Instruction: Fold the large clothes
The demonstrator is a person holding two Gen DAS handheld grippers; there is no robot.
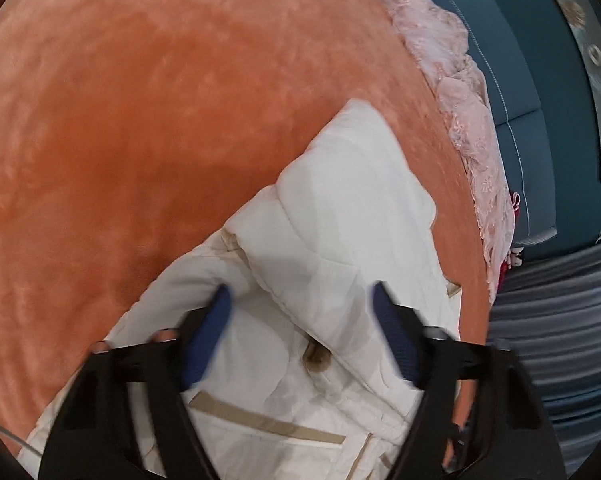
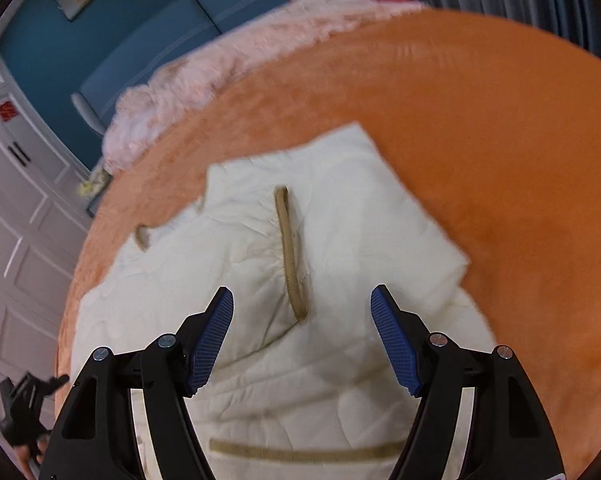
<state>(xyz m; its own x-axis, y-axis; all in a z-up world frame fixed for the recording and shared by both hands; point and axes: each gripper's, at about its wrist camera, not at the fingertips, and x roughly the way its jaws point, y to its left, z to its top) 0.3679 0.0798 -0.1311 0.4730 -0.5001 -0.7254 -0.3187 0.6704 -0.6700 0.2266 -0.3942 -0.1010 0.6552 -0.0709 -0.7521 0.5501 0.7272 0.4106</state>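
Observation:
A white quilted garment (image 1: pixel 340 208) with tan trim strips (image 1: pixel 260 420) lies partly folded on an orange plush blanket (image 1: pixel 140 120). My left gripper (image 1: pixel 300 286) hovers just above it, jaws apart, with the fold of the cloth below the blue pads (image 1: pixel 208 332) and nothing pinched. In the right wrist view the same garment (image 2: pixel 340 200) is spread flat, and a tan strip (image 2: pixel 288 248) runs down its middle. My right gripper (image 2: pixel 301 289) stands open over that strip, with no cloth between its fingers.
Pink lace fabric (image 1: pixel 460 100) (image 2: pixel 204 80) is bunched along the blanket's edge. Beyond it are a blue padded panel (image 1: pixel 520 60), grey curtains (image 1: pixel 560 320) and white cabinet doors (image 2: pixel 20 220). A black device held by a hand (image 2: pixel 24 400) shows at the lower left edge.

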